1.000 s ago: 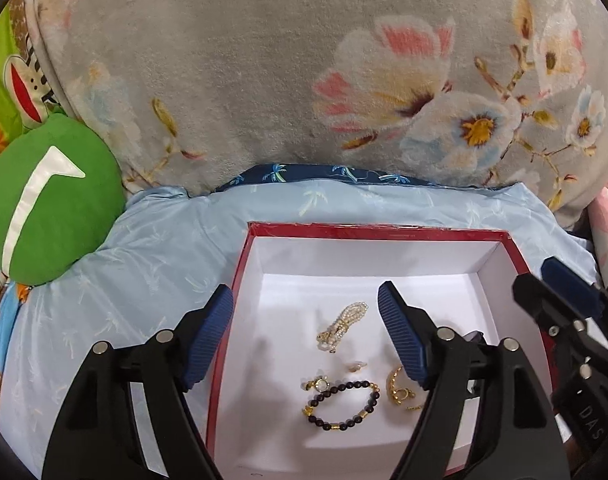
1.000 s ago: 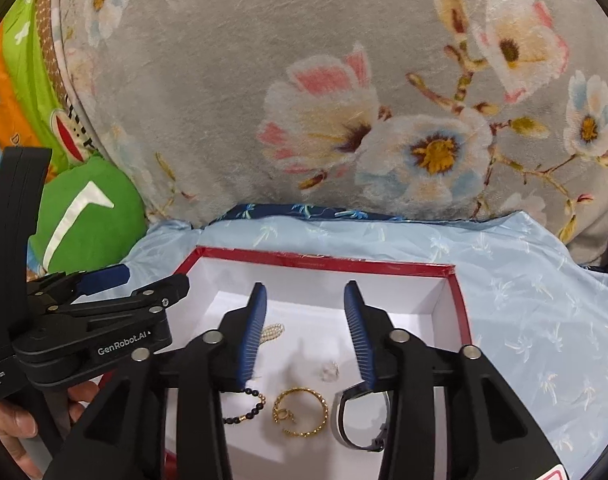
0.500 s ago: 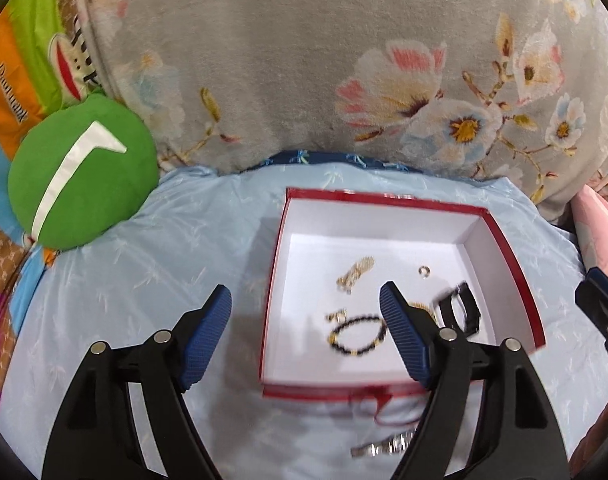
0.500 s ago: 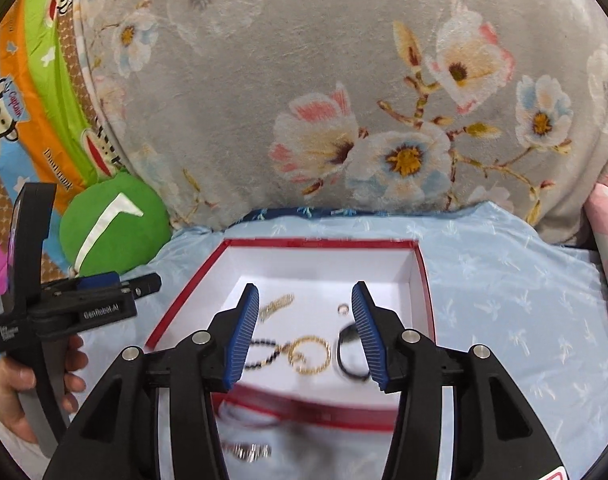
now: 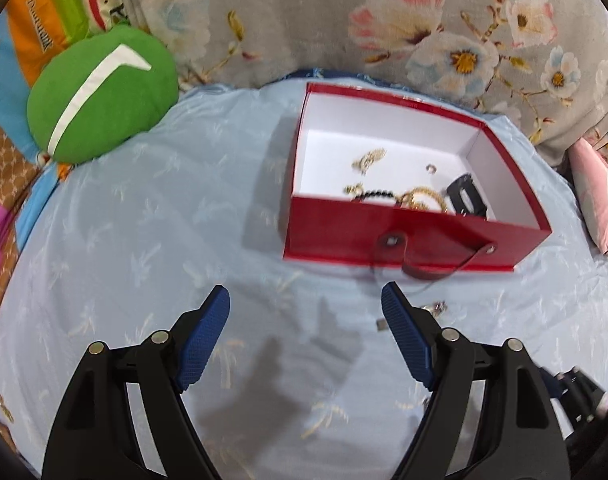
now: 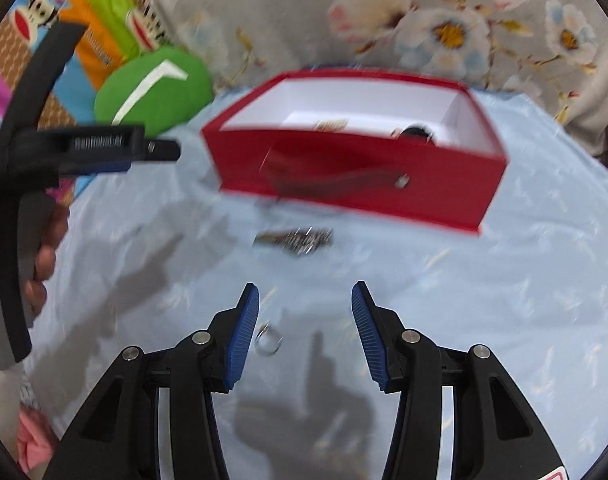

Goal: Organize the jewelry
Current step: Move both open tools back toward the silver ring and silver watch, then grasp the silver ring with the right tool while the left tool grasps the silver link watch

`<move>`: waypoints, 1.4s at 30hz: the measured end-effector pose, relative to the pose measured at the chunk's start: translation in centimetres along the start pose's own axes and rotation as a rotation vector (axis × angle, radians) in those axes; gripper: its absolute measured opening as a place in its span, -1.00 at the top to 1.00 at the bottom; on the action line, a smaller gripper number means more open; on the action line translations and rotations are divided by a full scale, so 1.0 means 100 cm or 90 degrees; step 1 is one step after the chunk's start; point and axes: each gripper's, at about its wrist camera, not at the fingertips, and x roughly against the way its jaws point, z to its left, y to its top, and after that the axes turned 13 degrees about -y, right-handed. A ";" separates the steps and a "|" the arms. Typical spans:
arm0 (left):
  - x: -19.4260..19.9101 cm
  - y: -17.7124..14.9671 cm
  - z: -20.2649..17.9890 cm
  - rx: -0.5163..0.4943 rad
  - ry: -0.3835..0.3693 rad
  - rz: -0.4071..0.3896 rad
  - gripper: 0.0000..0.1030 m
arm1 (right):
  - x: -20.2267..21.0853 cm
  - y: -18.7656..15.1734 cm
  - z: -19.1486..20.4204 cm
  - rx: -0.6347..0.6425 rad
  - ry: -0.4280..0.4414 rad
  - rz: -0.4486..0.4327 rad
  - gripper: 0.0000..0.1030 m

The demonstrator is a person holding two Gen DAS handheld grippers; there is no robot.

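A red box (image 5: 384, 236) with a white inside sits on the pale blue sheet. It holds a gold chain (image 5: 368, 159), a small ring (image 5: 430, 168), a dark bead bracelet (image 5: 374, 196), a gold bracelet (image 5: 424, 196) and a black band (image 5: 466, 198). In front of the box (image 6: 356, 176) a silver chain (image 6: 299, 238) lies on the sheet. A silver ring (image 6: 268, 342) lies under my right gripper (image 6: 305, 291), close to its left finger. That gripper is open and empty. My left gripper (image 5: 306, 304) is open wide over bare sheet, also empty.
A green round cushion (image 5: 99, 92) lies at the back left. A grey floral blanket (image 5: 384, 12) rises behind the box. A pink pillow (image 5: 596, 196) is at the right edge. A hand (image 6: 43, 256) holds the left gripper's handle left of the box.
Both grippers have drawn back from above the box to the sheet in front of it. The silver chain and ring have come into view. The right jaws stand a little wider.
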 end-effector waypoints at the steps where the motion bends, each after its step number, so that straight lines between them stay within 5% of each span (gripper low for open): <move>1: -0.001 -0.004 0.001 0.002 0.001 0.005 -0.47 | -0.004 -0.006 0.005 0.000 0.005 0.009 0.07; 9: -0.010 -0.033 0.010 0.017 0.007 0.047 -0.47 | -0.034 -0.025 0.035 0.028 -0.005 0.044 0.08; 15: -0.016 -0.040 0.011 0.024 0.002 0.061 -0.47 | -0.044 -0.027 0.035 0.038 -0.031 0.049 0.36; 17: -0.018 -0.040 0.010 0.023 0.001 0.063 -0.47 | -0.044 -0.028 0.036 0.050 -0.044 0.045 0.65; 28: -0.057 -0.040 -0.030 -0.047 -0.036 0.109 -0.47 | -0.027 -0.029 -0.006 -0.025 -0.054 0.051 0.65; 34: -0.097 -0.034 -0.058 -0.074 -0.106 0.141 -0.47 | -0.016 -0.027 -0.042 -0.079 -0.078 0.051 0.65; 42: -0.120 -0.031 -0.075 -0.117 -0.095 0.130 -0.33 | -0.017 -0.024 -0.055 -0.103 -0.084 0.050 0.65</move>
